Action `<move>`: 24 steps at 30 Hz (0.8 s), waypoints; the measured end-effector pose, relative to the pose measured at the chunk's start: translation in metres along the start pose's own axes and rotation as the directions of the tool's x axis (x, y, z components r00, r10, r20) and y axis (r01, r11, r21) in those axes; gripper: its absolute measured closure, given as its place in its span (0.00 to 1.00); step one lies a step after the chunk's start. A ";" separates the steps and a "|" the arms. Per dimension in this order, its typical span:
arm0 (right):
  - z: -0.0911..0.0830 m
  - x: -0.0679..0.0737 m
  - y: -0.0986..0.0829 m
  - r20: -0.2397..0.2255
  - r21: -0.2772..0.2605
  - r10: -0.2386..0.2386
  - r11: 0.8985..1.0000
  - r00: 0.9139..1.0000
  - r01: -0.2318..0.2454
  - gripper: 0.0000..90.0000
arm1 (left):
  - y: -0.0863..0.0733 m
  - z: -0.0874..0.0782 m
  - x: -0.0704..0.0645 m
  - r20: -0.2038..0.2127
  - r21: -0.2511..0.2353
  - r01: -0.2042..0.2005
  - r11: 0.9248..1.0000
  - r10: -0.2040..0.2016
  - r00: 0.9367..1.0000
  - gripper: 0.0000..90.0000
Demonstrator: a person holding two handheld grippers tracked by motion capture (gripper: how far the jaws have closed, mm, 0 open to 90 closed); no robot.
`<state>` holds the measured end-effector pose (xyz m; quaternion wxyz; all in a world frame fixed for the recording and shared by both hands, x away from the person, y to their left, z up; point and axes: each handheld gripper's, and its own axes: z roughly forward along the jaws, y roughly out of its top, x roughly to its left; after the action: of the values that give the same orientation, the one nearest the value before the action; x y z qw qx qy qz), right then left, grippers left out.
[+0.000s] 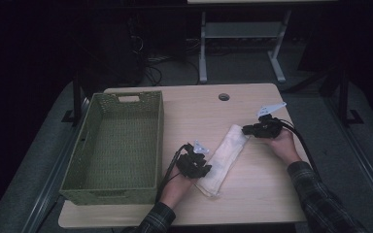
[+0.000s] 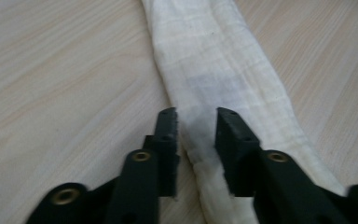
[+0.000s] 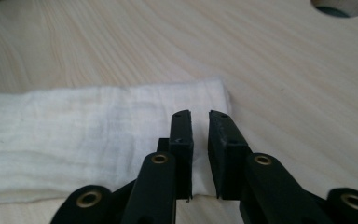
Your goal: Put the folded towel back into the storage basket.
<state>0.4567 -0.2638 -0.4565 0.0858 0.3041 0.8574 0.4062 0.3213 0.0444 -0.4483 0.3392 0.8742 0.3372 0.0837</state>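
Now we close both part-open sets of jaws squarely on the folded cloth (image 1: 223,158): left gripper (image 2: 196,126) near end, right gripper (image 3: 200,123) far end.

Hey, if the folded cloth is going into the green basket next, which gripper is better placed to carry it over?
Probably the left gripper: it sits at the folded cloth's near end, right beside the green basket, jaws open astride the cloth. The right gripper is at the far end, farther from the basket.

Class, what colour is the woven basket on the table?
The rectangular woven basket is olive green, best seen in the high view.
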 end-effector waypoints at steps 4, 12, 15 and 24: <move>-0.004 -0.002 0.001 0.003 0.004 0.004 1.000 1.000 -0.004 0.79 | -0.001 0.005 -0.001 0.008 0.053 -0.012 0.999 0.012 1.000 0.92; -0.006 0.003 0.001 -0.025 -0.010 -0.014 1.000 1.000 0.013 0.69 | -0.004 0.004 -0.008 0.062 0.077 -0.058 0.995 0.054 0.997 0.97; -0.004 0.005 0.001 -0.038 -0.007 -0.019 1.000 0.999 0.019 0.66 | -0.006 0.004 -0.017 0.099 0.078 -0.090 0.993 0.082 0.992 0.97; -0.004 0.014 0.001 -0.113 -0.010 -0.064 0.998 0.992 0.064 0.61 | -0.007 0.005 -0.041 0.205 0.093 -0.195 0.976 0.172 0.963 0.97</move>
<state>0.4441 -0.2573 -0.4513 0.0511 0.2527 0.8688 0.4227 0.2885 0.0184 -0.4531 0.3115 0.9234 0.2239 0.0094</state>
